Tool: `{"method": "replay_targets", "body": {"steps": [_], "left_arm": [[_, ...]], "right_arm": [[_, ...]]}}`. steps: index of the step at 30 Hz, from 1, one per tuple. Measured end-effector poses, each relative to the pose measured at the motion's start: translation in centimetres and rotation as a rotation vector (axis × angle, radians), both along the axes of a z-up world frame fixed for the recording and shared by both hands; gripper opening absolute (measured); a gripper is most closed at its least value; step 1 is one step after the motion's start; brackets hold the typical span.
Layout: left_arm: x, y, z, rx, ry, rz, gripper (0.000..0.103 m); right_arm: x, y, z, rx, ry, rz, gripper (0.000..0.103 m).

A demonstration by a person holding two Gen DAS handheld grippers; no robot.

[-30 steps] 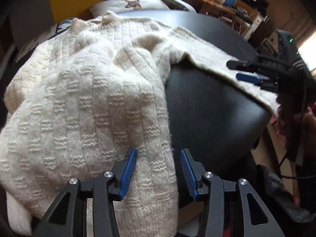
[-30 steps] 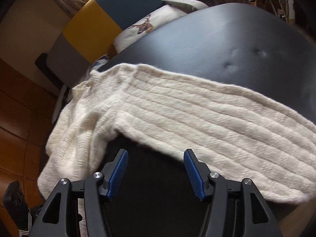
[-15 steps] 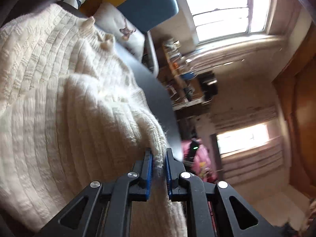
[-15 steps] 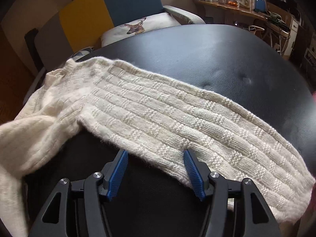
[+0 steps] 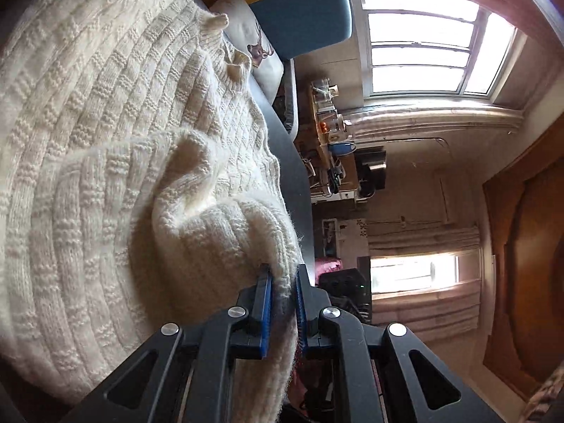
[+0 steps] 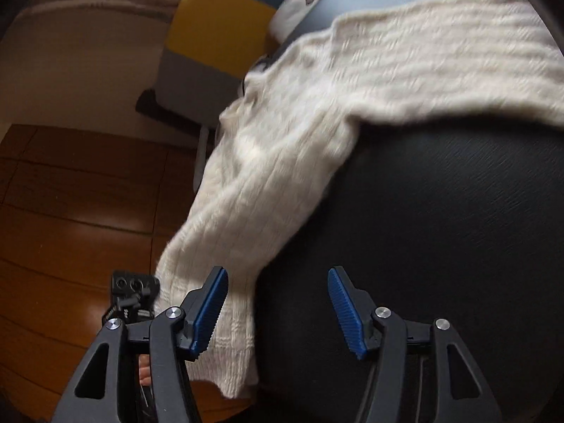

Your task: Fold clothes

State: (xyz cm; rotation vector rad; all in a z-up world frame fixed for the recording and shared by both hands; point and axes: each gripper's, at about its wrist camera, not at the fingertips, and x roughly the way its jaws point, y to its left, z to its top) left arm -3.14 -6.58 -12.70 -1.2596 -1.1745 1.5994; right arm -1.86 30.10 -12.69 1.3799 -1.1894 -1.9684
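Black padded table (image 6: 458, 211) carries a cream knit sweater (image 5: 105, 141), spread over its left side with one sleeve stretched toward the far right edge. Left gripper (image 5: 282, 299) pinches the ribbed hem at the near edge, probably to lift a fold; right gripper (image 6: 278, 303) hangs wide, holding nothing, over bare table beside the hem.

No legible text in either view

No word, number, brand or sign can be read. Pale marks are seen on a small black device (image 6: 131, 299) at the lower left of the right wrist view, but they are too small and blurred to be made out; the packages on the distant shelf (image 5: 328, 112) in the left wrist view are likewise unreadable.
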Motion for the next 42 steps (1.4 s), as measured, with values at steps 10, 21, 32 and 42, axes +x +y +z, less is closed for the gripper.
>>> {"method": "replay_targets", "body": {"steps": [10, 21, 32, 42], "left_arm": [[-0.3, -0.1, 2.3, 0.261, 0.032, -0.025, 0.008], [2.2, 1.9, 6.5, -0.283, 0.217, -0.125, 0.011], [8.9, 11.8, 3.9, -0.965, 0.39, -0.312, 0.059], [5.7, 8.2, 2.1, -0.759, 0.238, -0.245, 0.017]], "right_arm": [[0.5, -6.6, -3.5, -0.487, -0.123, 0.0, 0.092], [1.4, -6.6, -2.2, -0.334, -0.116, -0.023, 0.092], [3.0, -2.7, -3.1, -0.419, -0.123, -0.139, 0.092], [3.9, -0.4, -1.9, -0.386, -0.027, -0.153, 0.091]]}}
